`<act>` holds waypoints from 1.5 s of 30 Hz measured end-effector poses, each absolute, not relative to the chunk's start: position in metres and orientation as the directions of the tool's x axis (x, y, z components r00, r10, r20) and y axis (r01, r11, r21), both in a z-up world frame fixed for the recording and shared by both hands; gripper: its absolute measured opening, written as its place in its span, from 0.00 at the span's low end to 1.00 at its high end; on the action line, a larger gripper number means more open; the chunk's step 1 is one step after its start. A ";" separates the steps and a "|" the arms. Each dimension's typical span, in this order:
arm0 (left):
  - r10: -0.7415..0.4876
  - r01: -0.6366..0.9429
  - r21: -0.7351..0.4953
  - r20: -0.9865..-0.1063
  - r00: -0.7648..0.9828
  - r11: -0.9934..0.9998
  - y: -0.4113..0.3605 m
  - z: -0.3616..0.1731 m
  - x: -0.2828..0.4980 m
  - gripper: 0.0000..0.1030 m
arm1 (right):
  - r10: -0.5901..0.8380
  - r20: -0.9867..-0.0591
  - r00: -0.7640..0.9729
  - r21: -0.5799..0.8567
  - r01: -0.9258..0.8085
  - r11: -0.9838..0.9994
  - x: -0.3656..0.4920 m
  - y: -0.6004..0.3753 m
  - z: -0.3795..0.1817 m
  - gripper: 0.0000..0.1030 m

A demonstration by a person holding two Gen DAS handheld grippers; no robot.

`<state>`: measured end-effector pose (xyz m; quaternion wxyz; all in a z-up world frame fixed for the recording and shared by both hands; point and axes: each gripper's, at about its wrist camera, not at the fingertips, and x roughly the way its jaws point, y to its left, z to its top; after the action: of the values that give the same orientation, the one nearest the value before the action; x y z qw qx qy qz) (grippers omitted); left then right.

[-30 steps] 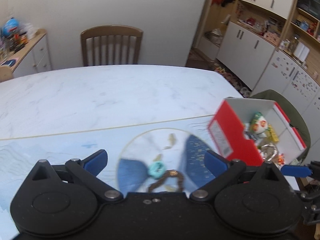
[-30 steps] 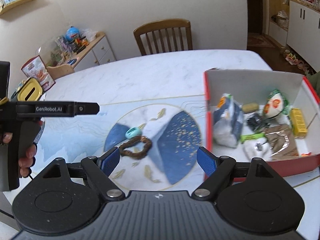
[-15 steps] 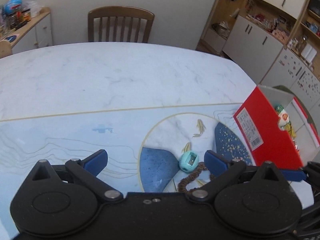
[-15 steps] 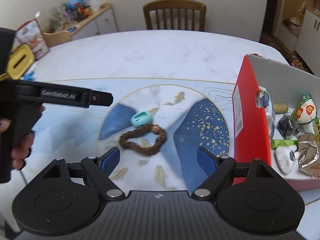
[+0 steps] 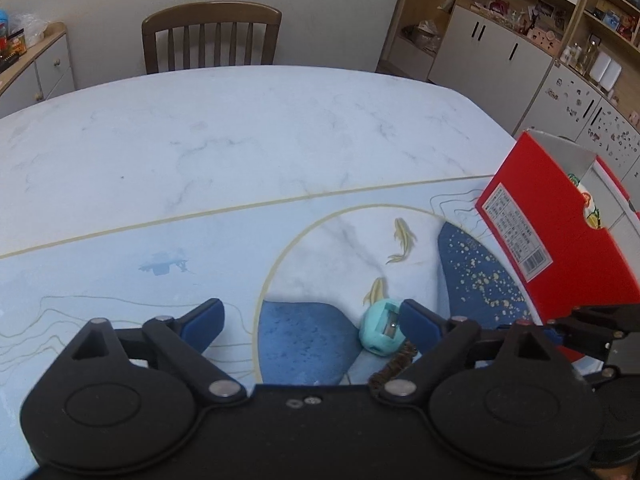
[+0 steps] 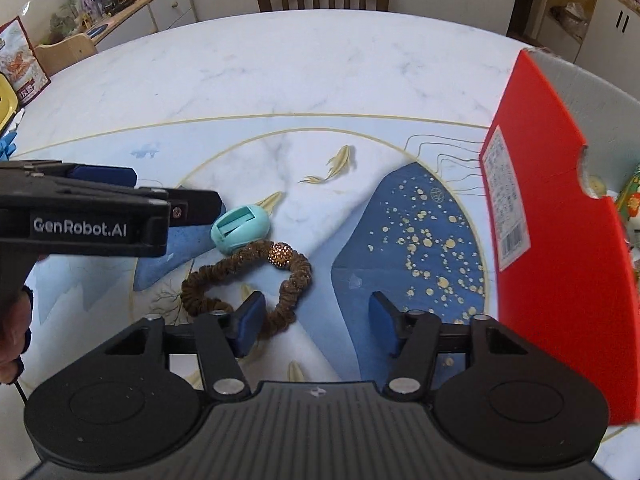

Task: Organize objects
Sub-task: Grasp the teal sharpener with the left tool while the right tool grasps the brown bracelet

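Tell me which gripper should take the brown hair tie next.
Right, probably. The right gripper is open with one fingertip already touching the brown hair tie. The left gripper is open too, but lines up on the teal sharpener.

We hold the left hand-held gripper (image 5: pixel 310 322) low and level, its blue-padded fingers (image 5: pixel 202 320) spread wide apart with nothing between them. Our right hand-held gripper (image 6: pixel 318 326) hangs just beside it, jaws likewise parted and empty. Our left hand (image 6: pixel 14 332) wraps the left handle from below.
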<state>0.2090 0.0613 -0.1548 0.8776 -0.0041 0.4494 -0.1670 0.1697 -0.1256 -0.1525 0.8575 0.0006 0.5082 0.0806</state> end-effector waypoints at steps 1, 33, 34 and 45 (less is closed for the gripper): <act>-0.295 0.289 -0.156 -0.789 0.539 0.945 0.061 -0.156 0.210 0.90 | 0.139 -0.873 0.467 0.080 -0.143 0.986 0.171 -0.124 -0.153 0.48; -0.347 0.428 -0.112 -0.778 0.523 0.897 0.012 -0.171 0.195 0.28 | 0.073 -0.879 0.471 0.021 -0.115 0.993 0.139 -0.158 -0.150 0.08; -0.356 0.424 -0.127 -0.778 0.518 0.896 0.012 -0.171 0.195 0.28 | 0.076 -0.876 0.477 0.025 -0.114 0.993 0.137 -0.159 -0.148 0.08; -0.378 0.380 -0.199 -0.789 0.484 0.903 0.017 -0.159 0.182 0.28 | 0.146 -0.825 0.546 0.108 -0.102 0.989 0.111 -0.166 -0.106 0.08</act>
<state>0.1816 0.0166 -0.1588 0.8614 0.0013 0.4578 -0.2202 0.1111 -0.1660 -0.1057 0.8788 0.0236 0.4714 0.0706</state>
